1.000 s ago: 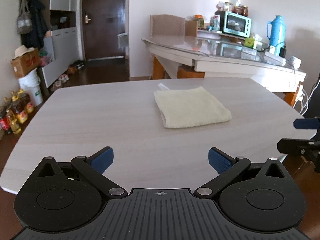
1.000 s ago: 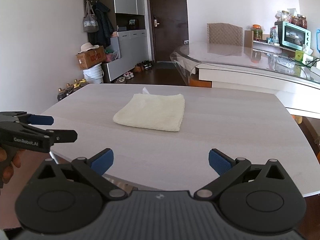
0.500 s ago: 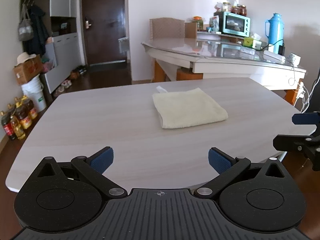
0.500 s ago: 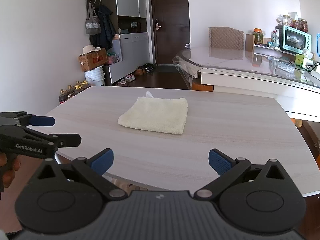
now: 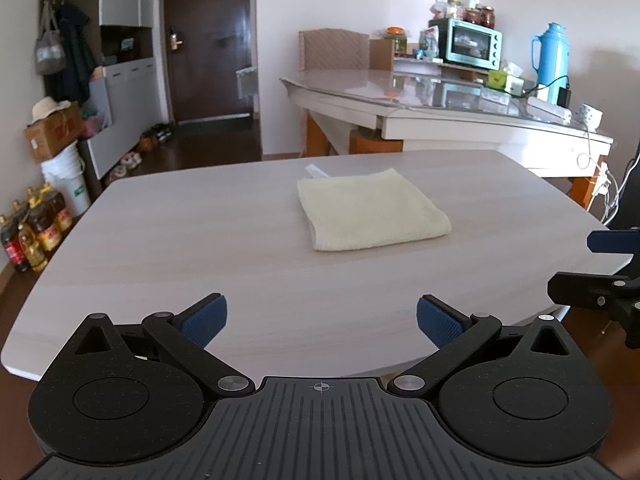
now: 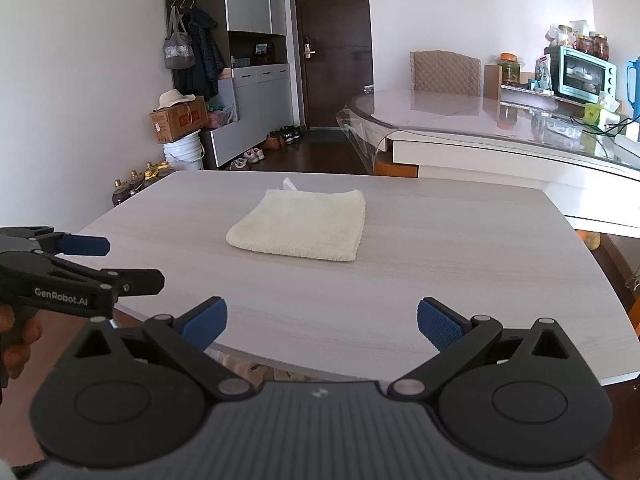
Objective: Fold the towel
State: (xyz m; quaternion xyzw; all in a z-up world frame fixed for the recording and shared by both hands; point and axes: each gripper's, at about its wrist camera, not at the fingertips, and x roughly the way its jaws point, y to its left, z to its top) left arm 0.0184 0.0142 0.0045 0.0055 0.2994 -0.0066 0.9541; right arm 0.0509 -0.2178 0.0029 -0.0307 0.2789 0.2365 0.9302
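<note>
On the pale wood-grain table (image 5: 160, 240), mid-surface, we found the cream terry towel (image 5: 370, 212) lying apparently folded. The left gripper (image 5: 322, 318) and right gripper (image 6: 320, 320) hung well short, jaws spread, empty. We advised confirming aligned edges, then withdrawing cleanly.

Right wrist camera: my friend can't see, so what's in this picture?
A folded pale-yellow terry towel lies flat on a light wood-grain table, touched by nothing. The right tongs hang open at the near edge, and the left tongs, also open, reach in from the left side.
</note>
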